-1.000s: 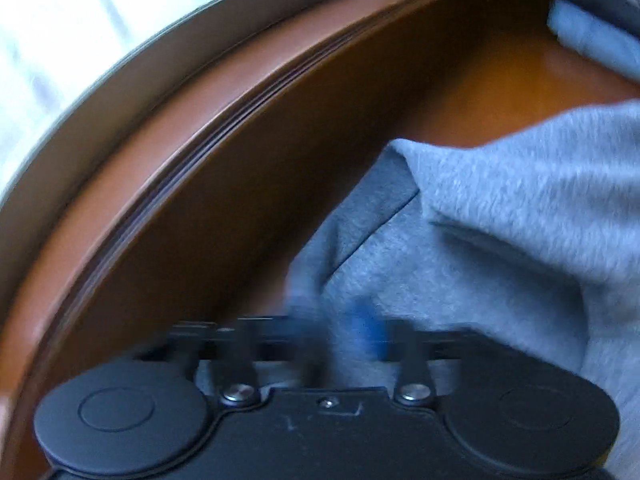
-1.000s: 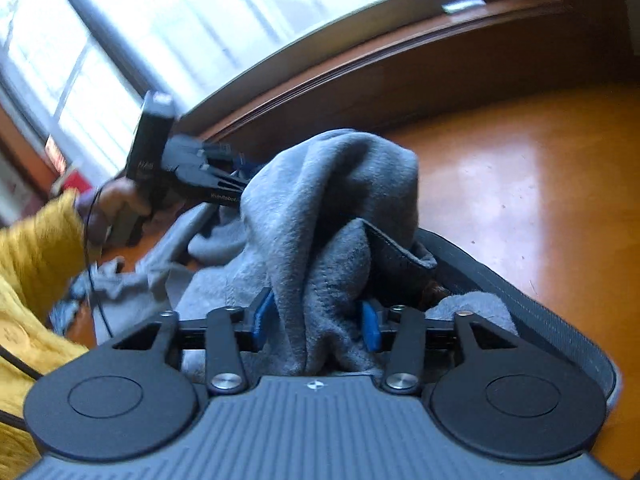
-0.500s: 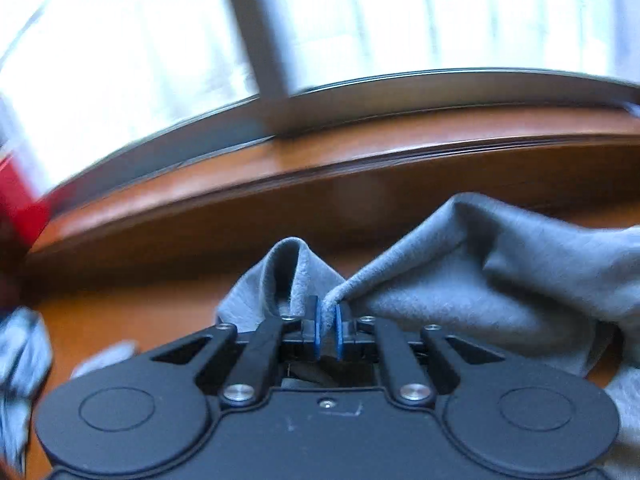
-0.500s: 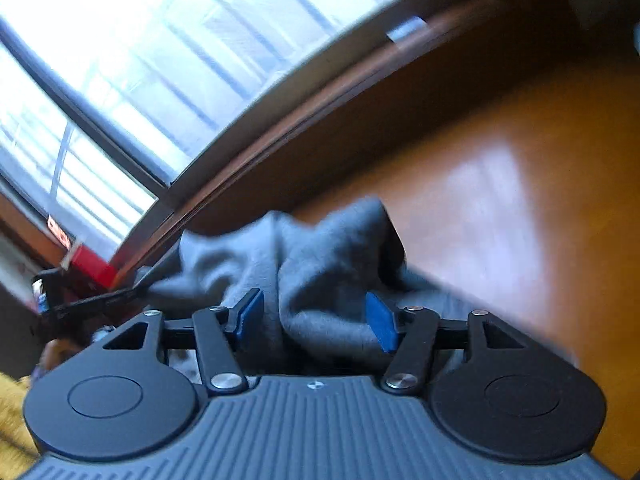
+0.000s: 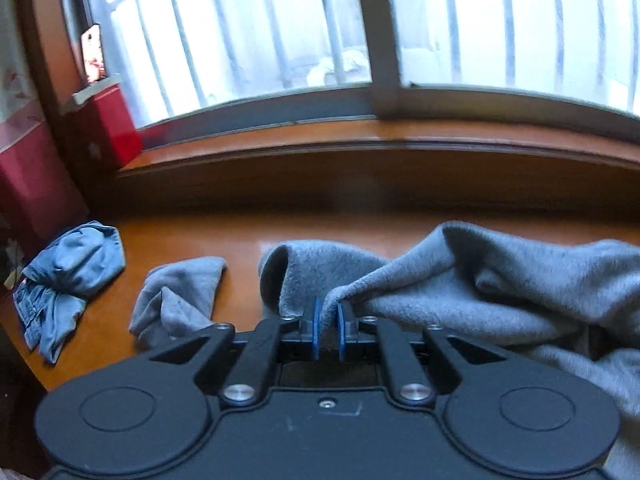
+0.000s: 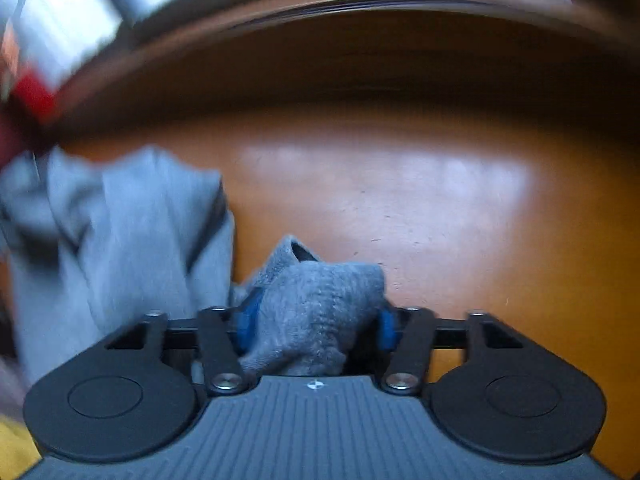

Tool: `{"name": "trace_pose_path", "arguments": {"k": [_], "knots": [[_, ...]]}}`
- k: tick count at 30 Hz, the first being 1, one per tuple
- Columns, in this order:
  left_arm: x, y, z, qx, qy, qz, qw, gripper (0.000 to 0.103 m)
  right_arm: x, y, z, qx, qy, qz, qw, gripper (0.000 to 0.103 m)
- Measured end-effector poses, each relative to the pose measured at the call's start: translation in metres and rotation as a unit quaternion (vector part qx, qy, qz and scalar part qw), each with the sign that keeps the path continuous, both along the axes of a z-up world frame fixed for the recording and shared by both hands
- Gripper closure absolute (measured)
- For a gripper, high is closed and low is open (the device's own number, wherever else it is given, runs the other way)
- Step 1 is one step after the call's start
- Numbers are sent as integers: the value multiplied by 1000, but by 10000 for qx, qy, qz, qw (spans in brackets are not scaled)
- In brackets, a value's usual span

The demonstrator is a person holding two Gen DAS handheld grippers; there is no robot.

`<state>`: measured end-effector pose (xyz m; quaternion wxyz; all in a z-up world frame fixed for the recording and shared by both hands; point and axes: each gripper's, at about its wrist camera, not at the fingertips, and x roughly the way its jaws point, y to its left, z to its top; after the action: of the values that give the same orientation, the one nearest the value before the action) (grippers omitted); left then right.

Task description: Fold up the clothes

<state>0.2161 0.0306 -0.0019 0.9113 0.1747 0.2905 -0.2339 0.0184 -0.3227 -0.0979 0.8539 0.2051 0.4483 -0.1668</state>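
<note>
L wrist view: left gripper (image 5: 328, 322) has its blue pads pressed nearly together, pinching a thin edge of the grey sweatshirt (image 5: 500, 292). Garment lies on the wooden tabletop (image 5: 240, 236); bulk trails to the R of the jaws, long axis running roughly L–R, parallel to the window sill (image 5: 360, 140). A rolled lip of fabric stands just L of the pinch point. Relative to the sweatshirt: small grey cloth piece (image 5: 176, 296) near its L end, apart from it; crumpled denim garment (image 5: 68, 268) further L still; red box (image 5: 108, 120) up on the sill's L end. Nothing lies between the jaws and the fabric they hold.

R wrist view (blurred, esp. L side): right gripper (image 6: 316, 324) jaws partly spread and closing, w/ a thick bunch of the same grey knit between them; pads look to touch the wad on both sides. Rest of the sweatshirt hangs/lies to the L of these jaws. Tabletop ahead and to the R is bare, glossy.

Judgement: garment is spanned between both grippers, L hand on a thin edge, R hand on a bulkier wad. Coming move likely turns on pulling the two grips apart along the sill-parallel axis to spread the fabric flat. Risk: R grip on a multi-layer wad may drag hidden folds along.
</note>
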Motion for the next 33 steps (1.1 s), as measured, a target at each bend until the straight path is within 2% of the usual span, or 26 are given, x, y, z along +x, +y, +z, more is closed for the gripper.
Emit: {"name": "trace_pose_path", "arguments": {"k": [1,3,4,5,7,8,10,11,13,15,17,19,20,21,22,24,27,28,30,33], "knots": [[4,-4,3,-73,-60,19,10000,95,2,8,2,-182,78,109,9997,67],[4,-14,19,-235,-352,8,9991,96,-6,16,21,-483,-226,-88,9985,87],[3,-19,31,-304,-622,16,9976,97,-11,20,32,-631,-387,-197,9971,89],[3,-24,45,-355,-995,54,9944,97,-23,17,48,-716,-743,-507,9934,89],[5,-32,72,-475,-1650,127,9851,97,-53,6,85,-1052,-1431,-1279,9758,89],[12,-39,84,-578,-1758,89,9827,97,-61,0,98,-1458,-1525,-1567,9649,89],[27,-55,98,-759,-1687,-132,9827,97,-77,-12,123,-2245,-1695,-2131,9356,89],[31,-65,101,-759,-1576,-331,9840,95,-81,-24,127,-2361,-1681,-2414,9261,88],[28,-87,94,-603,-1318,-811,9861,83,-82,-50,119,-2362,-1413,-2803,9196,82],[15,-109,77,-431,-1130,-1216,9852,48,-81,-72,98,-2413,-970,-3177,9118,53],[-3,-129,56,-218,-949,-1581,9826,47,-88,-86,76,-2102,-597,-3718,9022,52],[-17,-141,36,-111,-641,-1851,9806,47,-108,-82,67,-1558,-838,-3864,9052,51],[-24,-147,26,-70,-459,-1993,9788,47,-119,-76,64,-1356,-969,-3851,9077,47],[-30,-151,19,-41,-281,-2151,9762,46,-130,-69,62,-1154,-1099,-3836,9096,41],[-37,-155,13,-3,-141,-2331,9723,45,-141,-63,59,-955,-1223,-3820,9110,39],[-50,-164,5,75,41,-2642,9644,41,-159,-44,53,-711,-1190,-3810,9141,36],[-63,-174,-5,161,284,-3060,9515,41,-185,-11,44,-500,-981,-3727,9214,36],[-63,-171,-9,149,335,-3198,9468,40,-183,-5,42,-469,-958,-3699,9229,36],[-80,-169,-12,137,336,-3424,9389,37,-203,17,32,-406,-1042,-3509,9297,36],[-102,-166,-18,144,380,-3697,9283,30,-210,49,16,-524,-1023,-3166,9416,32]]}}
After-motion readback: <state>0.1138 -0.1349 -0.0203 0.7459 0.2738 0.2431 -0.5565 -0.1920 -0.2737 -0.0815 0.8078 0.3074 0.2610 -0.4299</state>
